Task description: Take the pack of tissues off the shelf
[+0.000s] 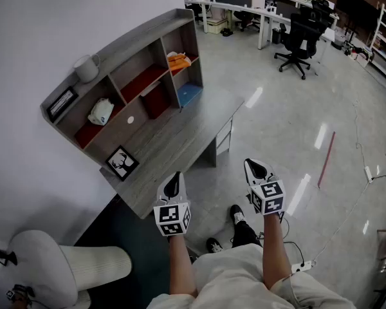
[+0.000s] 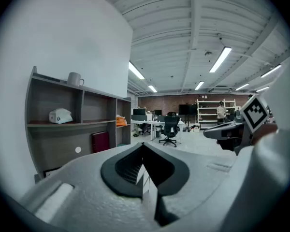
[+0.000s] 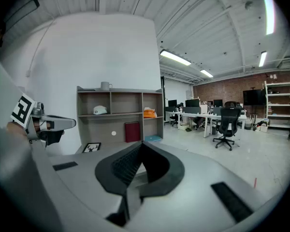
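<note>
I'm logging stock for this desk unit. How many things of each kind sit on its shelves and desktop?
Mug: 1
Picture frames: 2, one up top, one with a deer
Pack of tissues: 1
Red book: 1
Orange bundle: 1
Blue flat item: 1
Total: 7

No words, brands or numbers can be read; the cube (image 1: 172, 218) on the left tongs (image 1: 174, 177) and its twin (image 1: 267, 197) on the right tongs (image 1: 253, 167) bear only black-and-white square markers; the framed picture (image 1: 121, 162) shows a deer's head.
</note>
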The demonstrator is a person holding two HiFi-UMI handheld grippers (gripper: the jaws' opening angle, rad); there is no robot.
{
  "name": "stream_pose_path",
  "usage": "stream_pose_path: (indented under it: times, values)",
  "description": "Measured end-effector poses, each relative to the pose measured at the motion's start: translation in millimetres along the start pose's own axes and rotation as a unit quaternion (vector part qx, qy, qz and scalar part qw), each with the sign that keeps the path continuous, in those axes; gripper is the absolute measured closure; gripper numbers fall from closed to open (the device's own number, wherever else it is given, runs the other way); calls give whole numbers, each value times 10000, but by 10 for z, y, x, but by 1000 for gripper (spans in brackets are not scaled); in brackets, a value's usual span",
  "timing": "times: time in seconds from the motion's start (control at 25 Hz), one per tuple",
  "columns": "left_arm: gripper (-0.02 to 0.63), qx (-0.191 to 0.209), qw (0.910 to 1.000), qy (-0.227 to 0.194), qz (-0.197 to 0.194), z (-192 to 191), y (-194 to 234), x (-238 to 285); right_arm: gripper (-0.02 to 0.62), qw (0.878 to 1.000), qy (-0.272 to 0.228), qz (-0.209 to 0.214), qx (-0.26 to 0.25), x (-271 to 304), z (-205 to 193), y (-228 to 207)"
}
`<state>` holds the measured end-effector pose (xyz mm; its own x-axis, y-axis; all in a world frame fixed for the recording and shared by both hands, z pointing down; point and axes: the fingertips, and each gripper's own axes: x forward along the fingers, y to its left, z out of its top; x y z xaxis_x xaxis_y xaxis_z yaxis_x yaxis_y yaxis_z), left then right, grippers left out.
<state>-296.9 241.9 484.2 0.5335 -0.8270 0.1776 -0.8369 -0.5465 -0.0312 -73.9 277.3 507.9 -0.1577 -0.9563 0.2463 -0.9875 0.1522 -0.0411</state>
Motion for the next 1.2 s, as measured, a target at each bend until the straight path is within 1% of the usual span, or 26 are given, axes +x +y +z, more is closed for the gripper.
stream_pose_path:
  times: [0.12,0.24,0.32,0.4,0.52,0.56,0.68,0.76,0.92,1.2]
  values:
    - [597,140,9999,42,65,-5,-6,-3,581,9999,-53,121,15,39,38,59]
    - [597,107,9999,85,10,-44,-31,19,580,9998,-5,181,44,102,28,94]
    - [597,92,9999,136,0,-76,1,85,580,9998,132,142,94,192,-17,61]
    - [597,81,9998,189,26,-77,57,158,580,9994,215,71,244,293,-38,-28]
    - [597,25,9998,139,111,37,157,273,580,9980,12,138,610,450,92,-156]
    - [597,15,9998,108,142,80,185,331,580,9979,-28,166,631,512,142,-190]
    - [597,-84,9997,49,235,155,262,547,578,9987,39,219,469,740,219,-270]
    - [597,-145,9994,80,319,149,318,682,578,9984,69,338,445,898,261,-312]
    - [597,-129,9983,231,513,135,424,894,578,9971,53,601,455,1191,390,-424]
    - [597,-83,9965,233,793,278,489,1356,578,9926,103,1132,420,1767,542,-574]
